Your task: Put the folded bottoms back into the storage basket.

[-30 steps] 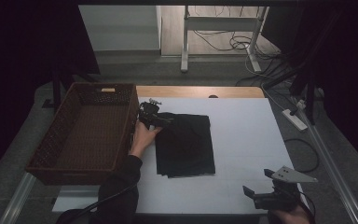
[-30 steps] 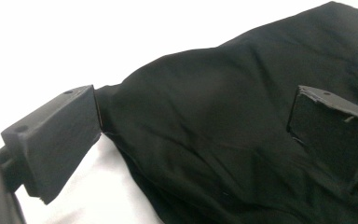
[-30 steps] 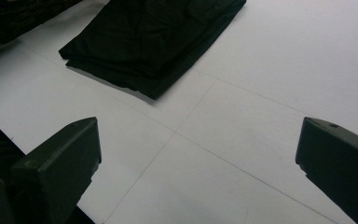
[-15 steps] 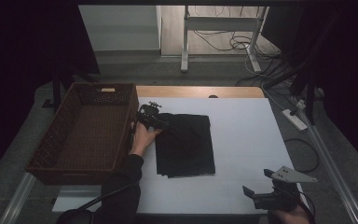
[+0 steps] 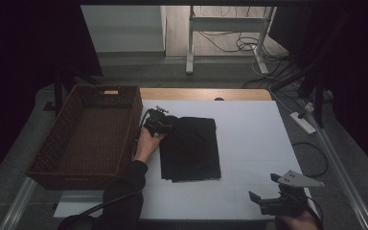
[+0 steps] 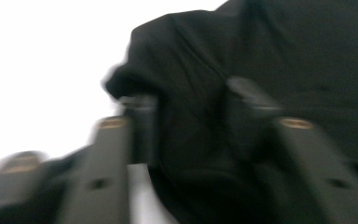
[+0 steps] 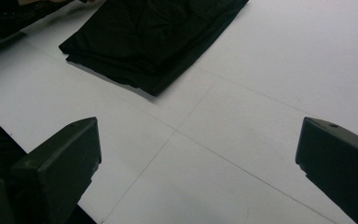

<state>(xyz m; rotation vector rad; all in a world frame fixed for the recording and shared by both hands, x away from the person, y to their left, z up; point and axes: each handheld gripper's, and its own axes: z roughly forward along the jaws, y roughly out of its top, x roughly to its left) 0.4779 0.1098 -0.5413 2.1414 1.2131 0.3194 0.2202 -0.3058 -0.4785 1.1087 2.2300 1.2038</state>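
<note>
Resting at the near right corner of the white table, the right gripper sits low in the person's right hand, its grey three-cornered plate on top and its body pointing left and slightly away across the tabletop. In the right gripper view its two black jaws stand wide apart at the bottom corners with nothing but bare white surface between them, so this gripper is released and holds nothing. Farther in, a folded black cloth lies flat on the table left of centre, a neat dark rectangle with its near edge showing stacked layers; in the right gripper view the same cloth lies well beyond the jaws. The person's left forearm, in a dark sleeve, comes up from the bottom edge along the left side of the cloth, and the left hand stretches forward with the left gripper at the cloth's far left corner. Its jaws have just been closing, and in the blurred left gripper view a bunched fold of the black fabric stands up between the two jaws, which press it from both sides, so the gripper is clenched on the cloth's corner. Just left of that hand stands a brown wicker basket, its long side against the table's left edge. Beyond the table lie a grey floor, cables and a table frame.
</note>
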